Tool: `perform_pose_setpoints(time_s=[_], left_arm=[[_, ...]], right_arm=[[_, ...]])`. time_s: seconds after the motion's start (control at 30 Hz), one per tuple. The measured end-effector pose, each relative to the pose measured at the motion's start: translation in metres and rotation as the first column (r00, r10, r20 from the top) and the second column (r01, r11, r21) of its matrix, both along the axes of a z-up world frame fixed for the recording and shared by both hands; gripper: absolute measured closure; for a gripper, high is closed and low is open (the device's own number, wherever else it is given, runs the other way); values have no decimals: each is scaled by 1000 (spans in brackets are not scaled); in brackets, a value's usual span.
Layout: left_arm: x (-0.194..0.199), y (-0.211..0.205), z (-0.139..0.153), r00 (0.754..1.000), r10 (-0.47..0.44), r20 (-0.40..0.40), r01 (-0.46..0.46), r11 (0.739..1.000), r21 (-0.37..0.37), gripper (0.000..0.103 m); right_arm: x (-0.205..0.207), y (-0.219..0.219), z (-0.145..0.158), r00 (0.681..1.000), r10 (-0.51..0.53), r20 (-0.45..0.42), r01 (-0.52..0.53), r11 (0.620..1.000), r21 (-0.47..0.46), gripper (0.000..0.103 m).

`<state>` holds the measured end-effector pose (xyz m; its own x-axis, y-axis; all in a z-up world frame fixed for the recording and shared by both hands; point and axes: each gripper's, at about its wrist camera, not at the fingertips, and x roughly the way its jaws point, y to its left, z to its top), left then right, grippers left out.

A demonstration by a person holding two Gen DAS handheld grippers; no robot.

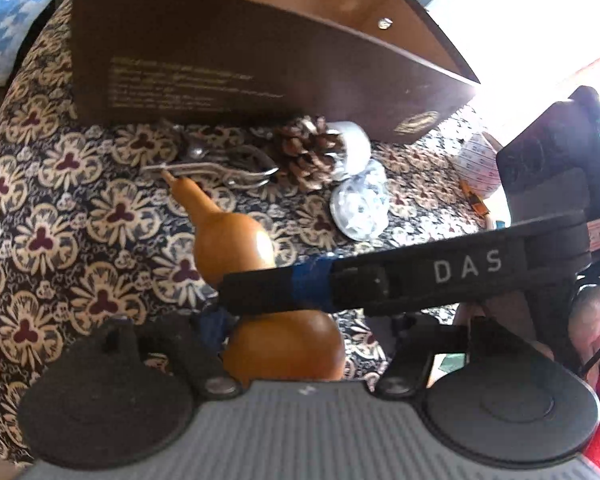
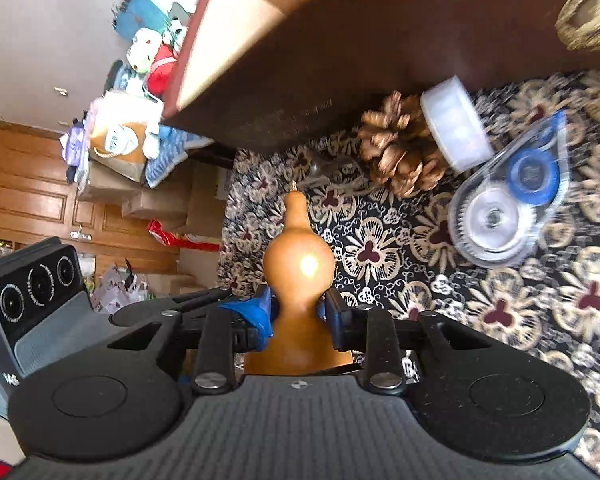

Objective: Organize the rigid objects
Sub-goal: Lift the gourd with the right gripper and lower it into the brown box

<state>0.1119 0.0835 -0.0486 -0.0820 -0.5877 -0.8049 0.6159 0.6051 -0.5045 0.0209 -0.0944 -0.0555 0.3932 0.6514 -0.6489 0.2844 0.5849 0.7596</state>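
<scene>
A tan bottle gourd [image 1: 236,240] [image 2: 300,264] lies on the flowered cloth [image 1: 80,220], its stem pointing toward a brown cardboard box [image 1: 260,60] [image 2: 380,40]. My right gripper [image 2: 300,312] is shut on the gourd's narrow waist, its blue-taped pads pressing both sides. One of its fingers [image 1: 380,280] crosses the left wrist view over that waist. My left gripper [image 1: 288,320] straddles the gourd's lower bulb. Its left finger sits against the bulb, while the right one is hidden under the crossing finger, so I cannot tell whether it grips.
In front of the box lie a pine cone [image 1: 308,152] [image 2: 400,152], a white round lid [image 1: 354,144] [image 2: 456,124], a clear correction-tape dispenser [image 1: 360,208] [image 2: 508,208] and metal clippers [image 1: 228,168]. A white printed cup [image 1: 480,164] stands at the right. Beyond the cloth's edge are stacked boxes and bags [image 2: 112,148].
</scene>
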Motion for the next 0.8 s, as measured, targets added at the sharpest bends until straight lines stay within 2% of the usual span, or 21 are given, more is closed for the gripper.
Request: perform_pose_setpoints(time_s=[0.13, 0.23, 0.37, 0.47, 0.57, 0.67, 0.73, 0.8], left_arm=[[-4, -13, 19, 998, -63, 2, 63, 997, -42, 39], [-9, -23, 47, 991, -131, 34, 134, 986, -96, 39], [-10, -40, 98, 967, -209, 147, 232, 959, -165, 39], [3, -59, 129, 942, -237, 236, 285, 939, -194, 39], [28, -81, 153, 913, -250, 322, 318, 931, -180, 39], [60, -101, 161, 892, -258, 371, 327, 935, -136, 39], [85, -112, 152, 899, -265, 348, 315, 945, -93, 39], [112, -118, 133, 919, -265, 293, 291, 956, -46, 38]], right_arm=[[-10, -16, 37, 997, -18, 75, 21, 999, -36, 92], [-16, -33, 73, 986, -55, 156, 67, 995, -69, 92], [-4, -56, 116, 956, -102, 274, 139, 983, -119, 92], [24, -70, 130, 933, -137, 333, 188, 974, -128, 92], [62, -78, 126, 923, -152, 353, 207, 970, -126, 92], [103, -83, 98, 946, -163, 281, 195, 977, -89, 93], [127, -80, 74, 960, -157, 231, 179, 981, -78, 93], [146, -75, 49, 974, -154, 167, 163, 986, -42, 93]])
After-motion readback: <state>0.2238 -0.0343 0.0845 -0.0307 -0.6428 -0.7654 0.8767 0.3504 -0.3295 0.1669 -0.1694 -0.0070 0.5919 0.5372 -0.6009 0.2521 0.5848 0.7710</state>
